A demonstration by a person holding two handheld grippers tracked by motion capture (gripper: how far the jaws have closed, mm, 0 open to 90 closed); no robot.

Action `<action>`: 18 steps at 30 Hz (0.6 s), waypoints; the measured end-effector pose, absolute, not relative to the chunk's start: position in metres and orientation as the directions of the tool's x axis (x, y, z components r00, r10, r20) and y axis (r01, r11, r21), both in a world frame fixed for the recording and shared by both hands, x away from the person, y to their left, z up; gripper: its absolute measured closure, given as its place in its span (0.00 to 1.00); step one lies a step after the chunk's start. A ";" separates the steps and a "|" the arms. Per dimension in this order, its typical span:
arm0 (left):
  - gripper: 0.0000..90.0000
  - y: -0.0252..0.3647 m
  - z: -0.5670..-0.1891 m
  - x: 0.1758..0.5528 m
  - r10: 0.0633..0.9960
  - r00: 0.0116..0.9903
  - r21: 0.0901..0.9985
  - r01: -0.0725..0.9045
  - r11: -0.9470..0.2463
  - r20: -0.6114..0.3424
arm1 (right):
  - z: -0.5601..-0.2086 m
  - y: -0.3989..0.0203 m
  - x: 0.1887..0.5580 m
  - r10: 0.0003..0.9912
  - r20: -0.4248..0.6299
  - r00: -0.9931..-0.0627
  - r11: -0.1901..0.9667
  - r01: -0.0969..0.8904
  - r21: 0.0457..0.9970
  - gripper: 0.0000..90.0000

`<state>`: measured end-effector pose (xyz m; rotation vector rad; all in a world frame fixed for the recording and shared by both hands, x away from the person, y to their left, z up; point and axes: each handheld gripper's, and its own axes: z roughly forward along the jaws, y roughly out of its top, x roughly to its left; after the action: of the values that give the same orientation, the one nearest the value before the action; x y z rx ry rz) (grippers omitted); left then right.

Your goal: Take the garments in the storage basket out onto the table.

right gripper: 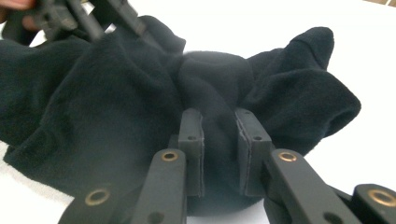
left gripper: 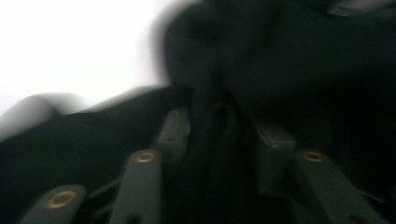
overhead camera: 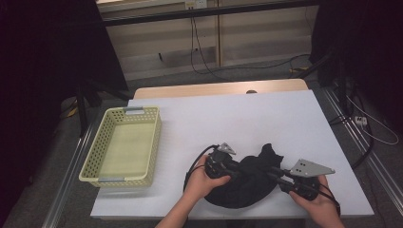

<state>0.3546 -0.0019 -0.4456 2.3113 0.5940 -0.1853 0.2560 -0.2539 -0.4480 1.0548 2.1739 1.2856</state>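
Note:
A black cloth (overhead camera: 252, 178) lies bunched near the front edge of the white table (overhead camera: 237, 114), between the person's two hands. My left gripper (overhead camera: 240, 172) reaches into it from the left. In the left gripper view its jaws (left gripper: 219, 135) hold a fold of the dark cloth (left gripper: 280, 60) pinched between the pads, though that view is blurred. My right gripper (overhead camera: 272, 172) comes in from the right. In the right gripper view its pads (right gripper: 219, 140) squeeze a thick gathered fold of the cloth (right gripper: 107, 107). The left gripper (right gripper: 116, 18) bites the cloth's far edge there.
A pale yellow perforated basket (overhead camera: 142, 113) stands at the table's left side with nothing in it. Cables trail across the floor behind the table, and a dark stand rises at the back left. The table's front edge runs just under the hands.

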 end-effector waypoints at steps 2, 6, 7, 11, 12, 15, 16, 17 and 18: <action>0.73 -0.007 -0.443 0.351 0.364 0.892 0.617 0.449 -0.646 -0.268 | -0.449 -0.253 0.255 0.776 0.029 -0.630 0.291 0.399 0.869 0.84; 0.86 -0.009 -0.443 0.350 0.367 0.889 0.612 0.454 -0.647 -0.272 | -0.449 -0.250 0.254 0.781 0.007 -0.625 0.301 0.386 0.872 0.84; 0.87 -0.008 -0.443 0.352 0.371 0.884 0.617 0.466 -0.635 -0.286 | -0.448 -0.250 0.255 0.781 0.008 -0.625 0.299 0.385 0.873 0.84; 0.89 0.004 -0.431 0.359 0.388 0.873 0.646 0.482 -0.592 -0.295 | -0.442 -0.244 0.261 0.776 -0.001 -0.631 0.296 0.364 0.883 0.85; 0.89 0.008 -0.426 0.359 0.393 0.873 0.660 0.478 -0.579 -0.288 | -0.439 -0.242 0.263 0.775 -0.007 -0.632 0.299 0.357 0.885 0.85; 0.90 0.023 -0.408 0.363 0.418 0.865 0.697 0.480 -0.533 -0.276 | -0.433 -0.235 0.271 0.773 -0.011 -0.634 0.280 0.325 0.903 0.86; 0.90 0.029 -0.403 0.365 0.431 0.859 0.709 0.486 -0.512 -0.277 | -0.430 -0.233 0.274 0.771 -0.012 -0.637 0.277 0.318 0.907 0.86; 0.90 0.036 -0.398 0.367 0.439 0.854 0.717 0.490 -0.496 -0.280 | -0.427 -0.231 0.278 0.769 -0.017 -0.639 0.273 0.305 0.913 0.86; 0.90 0.042 -0.395 0.369 0.456 0.846 0.722 0.496 -0.483 -0.276 | -0.424 -0.229 0.281 0.768 -0.023 -0.641 0.273 0.294 0.916 0.86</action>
<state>0.3688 0.0423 -0.3947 2.1510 0.6904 -0.0582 0.2809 -0.2294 -0.4244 0.9548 2.0806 1.3457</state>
